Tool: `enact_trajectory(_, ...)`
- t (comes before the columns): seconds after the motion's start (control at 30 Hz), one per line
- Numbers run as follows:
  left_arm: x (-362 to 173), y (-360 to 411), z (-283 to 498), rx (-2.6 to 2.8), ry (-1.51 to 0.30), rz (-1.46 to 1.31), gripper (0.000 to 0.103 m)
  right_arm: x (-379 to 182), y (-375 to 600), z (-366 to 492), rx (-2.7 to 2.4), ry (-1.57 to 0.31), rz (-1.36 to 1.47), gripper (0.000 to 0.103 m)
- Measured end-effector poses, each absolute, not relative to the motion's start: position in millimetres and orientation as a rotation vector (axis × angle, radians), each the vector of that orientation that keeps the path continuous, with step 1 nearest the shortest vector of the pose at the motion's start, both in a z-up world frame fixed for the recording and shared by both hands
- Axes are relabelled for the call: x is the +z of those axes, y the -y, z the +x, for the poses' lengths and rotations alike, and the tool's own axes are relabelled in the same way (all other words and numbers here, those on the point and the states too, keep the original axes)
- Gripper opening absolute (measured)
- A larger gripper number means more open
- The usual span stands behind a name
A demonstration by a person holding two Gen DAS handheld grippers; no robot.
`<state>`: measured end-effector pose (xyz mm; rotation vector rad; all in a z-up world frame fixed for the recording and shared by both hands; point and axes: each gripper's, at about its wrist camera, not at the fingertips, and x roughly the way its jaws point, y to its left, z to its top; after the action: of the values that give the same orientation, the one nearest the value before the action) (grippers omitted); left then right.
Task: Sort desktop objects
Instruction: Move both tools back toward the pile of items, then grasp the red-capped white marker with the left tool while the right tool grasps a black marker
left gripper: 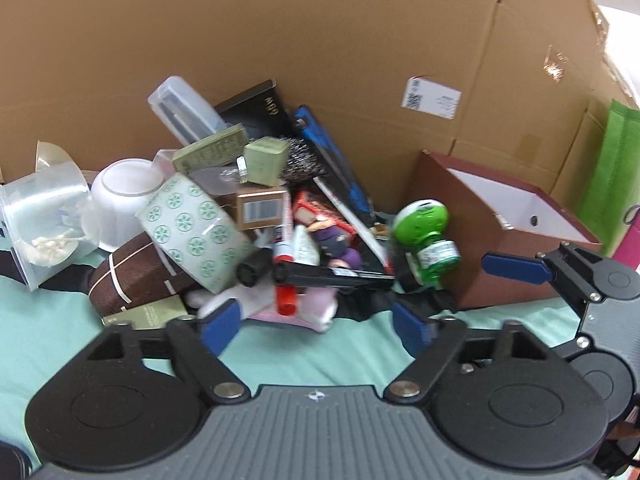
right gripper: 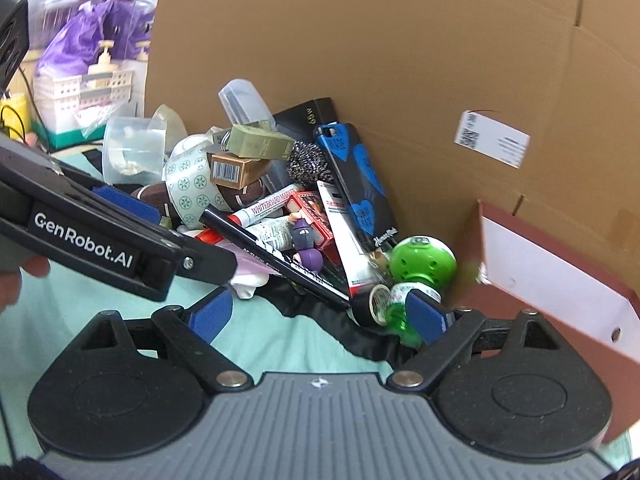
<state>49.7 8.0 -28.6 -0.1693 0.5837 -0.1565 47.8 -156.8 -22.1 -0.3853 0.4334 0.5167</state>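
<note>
The desktop objects [left gripper: 256, 216] lie heaped on the table against a cardboard wall [left gripper: 320, 40], likely dumped there for sorting; the left tool [left gripper: 316, 318] and right tool [right gripper: 320, 312] both gape empty at its near edge; beside it an open maroon box [left gripper: 504, 240] probably awaits them.

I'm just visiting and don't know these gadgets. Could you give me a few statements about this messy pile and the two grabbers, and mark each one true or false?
1. Both grabbers are open and hold nothing. True: the left gripper and right gripper are both open and empty.
2. The green bottle lies inside the brown box. False: it lies outside, beside the box.
3. A whiteboard marker lies in the pile. True.
4. The roll of patterned tape has red hearts on it. False: it has green round motifs.
5. A cardboard wall stands behind the pile. True.
</note>
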Motion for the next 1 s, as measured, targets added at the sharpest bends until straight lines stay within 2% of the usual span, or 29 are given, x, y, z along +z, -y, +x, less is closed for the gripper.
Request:
enact_trajectory(0.13,-35.8,-13.9,63.3,-0.166,-0.611,-0.18,0.059,-31.8,147.5,66.2,0.525,-0.463,-0.422,0.078)
enact_trajectory(0.23,-38.5,-14.8,70.5,-0.159,-0.615,-0.18,0.058,-40.0,142.2,78.5,0.528,-0.483,-0.442,0.068)
enact_trajectory(0.37,-38.6,-15.5,78.9,-0.16,-0.614,-0.18,0.049,-48.1,138.3,91.6,0.537,-0.499,-0.446,0.061)
enact_trajectory(0.57,-40.9,-16.2,87.2,-0.183,-0.629,-0.184,0.044,-58.7,133.0,109.1,0.565,-0.495,-0.452,0.047)
enact_trajectory(0.67,-42.7,-18.3,90.9,-0.228,-0.645,-0.219,0.025,-63.0,130.1,113.8,0.592,-0.491,-0.453,0.041)
enact_trajectory(0.7,-43.1,-18.7,92.3,-0.236,-0.651,-0.231,0.021,-64.3,128.6,114.4,0.592,-0.485,-0.46,0.037)
enact_trajectory(0.83,-42.2,-17.4,90.6,-0.241,-0.648,-0.223,0.02,-62.8,130.5,113.7,0.593,-0.485,-0.459,0.024)
enact_trajectory(1.0,-41.0,-16.6,79.7,-0.257,-0.653,-0.219,0.019,-53.1,143.1,104.1,0.606,-0.541,-0.39,0.012)
